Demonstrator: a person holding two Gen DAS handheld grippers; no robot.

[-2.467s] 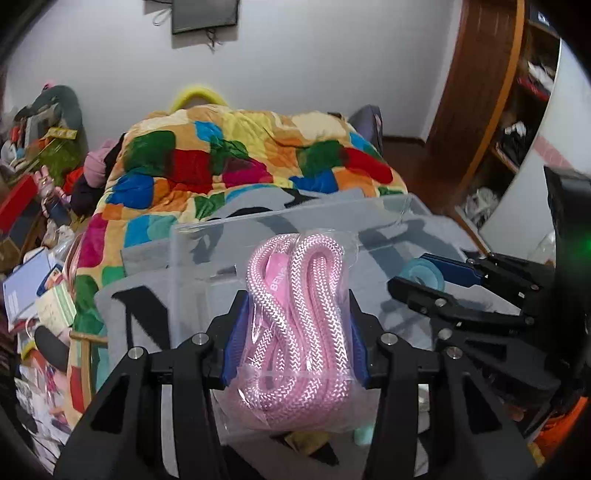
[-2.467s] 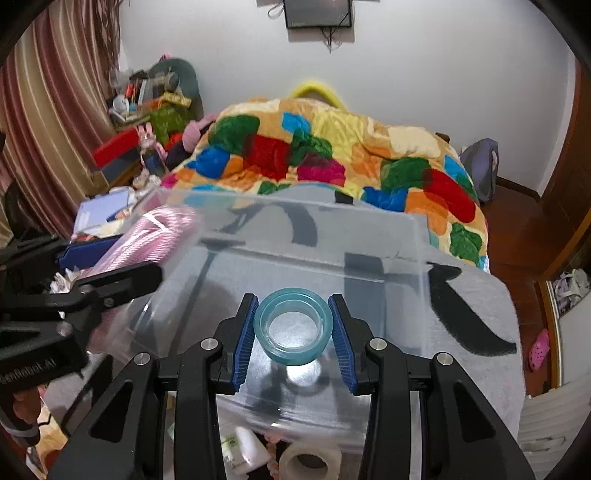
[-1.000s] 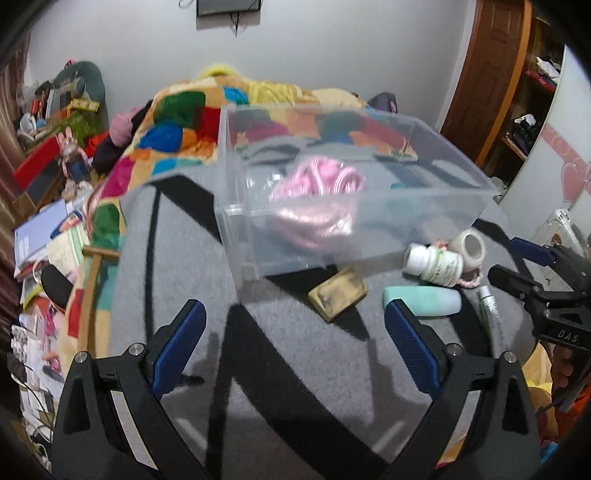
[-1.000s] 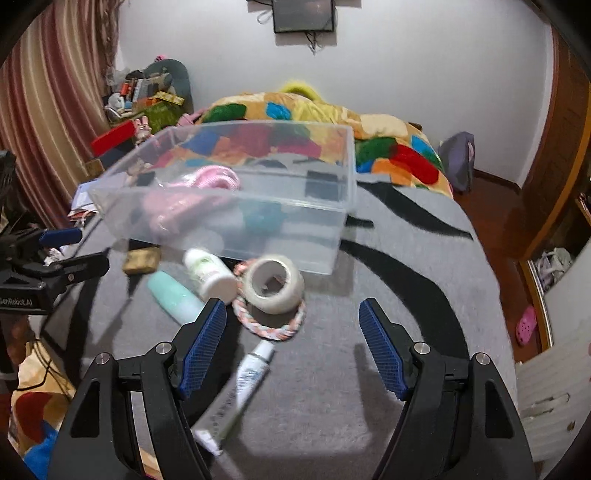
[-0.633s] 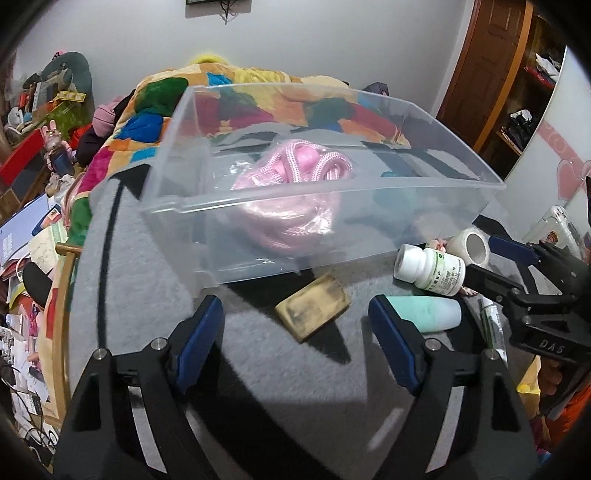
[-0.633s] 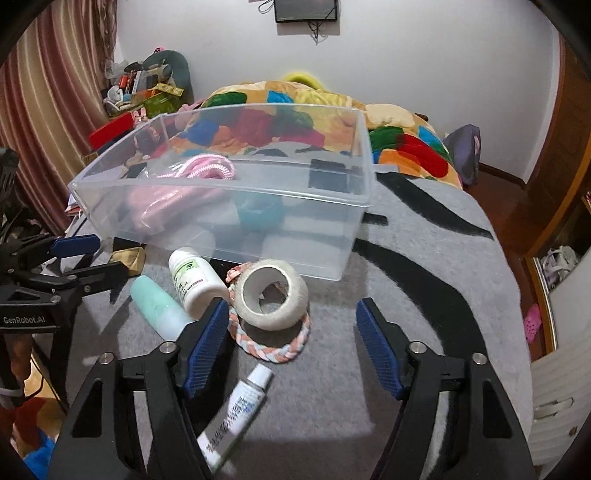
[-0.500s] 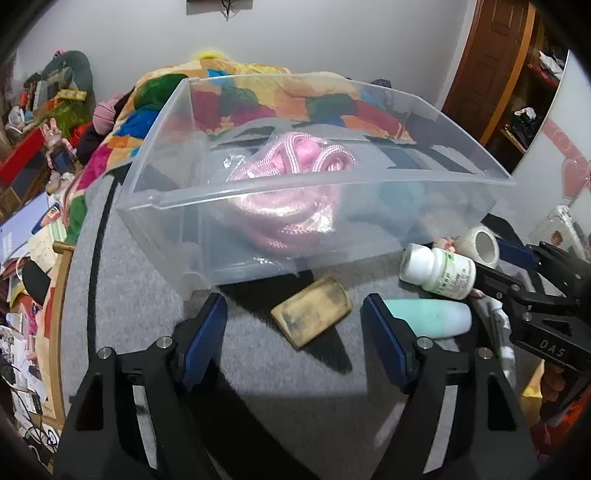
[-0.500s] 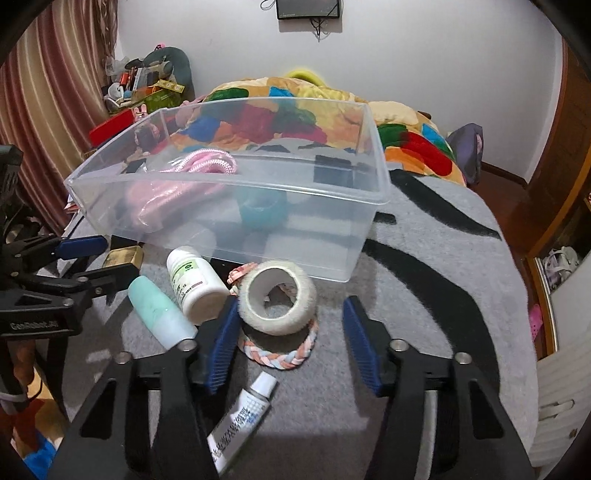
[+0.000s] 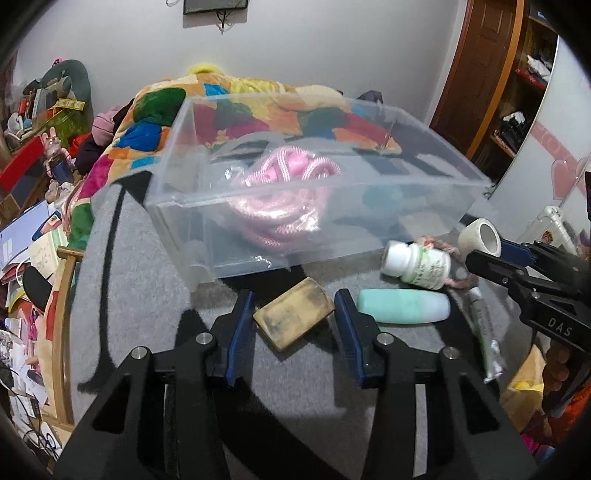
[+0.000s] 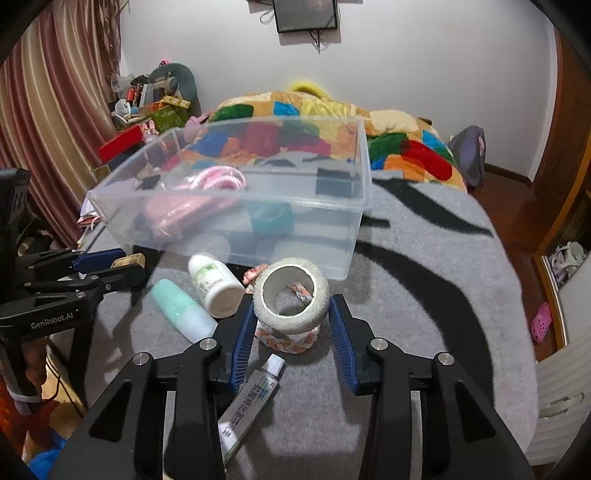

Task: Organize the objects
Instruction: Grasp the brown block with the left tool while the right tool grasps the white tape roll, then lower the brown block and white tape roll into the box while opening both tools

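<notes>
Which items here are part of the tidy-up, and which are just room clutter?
Job:
- clear bin, holding pink rope and teal tape
- tan block, between left gripper jaws
- white tape roll, between right gripper jaws
- braided ring
- pill bottle
- mint bottle
- tube

Clutter:
- quilt
- shelf pile
- wall screen

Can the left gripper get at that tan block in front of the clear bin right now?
Probably yes. The left gripper is open with the tan block already lying between its blue pads on the grey blanket. The clear bin sits behind it and the mint bottle off to its right, neither blocking.
</notes>
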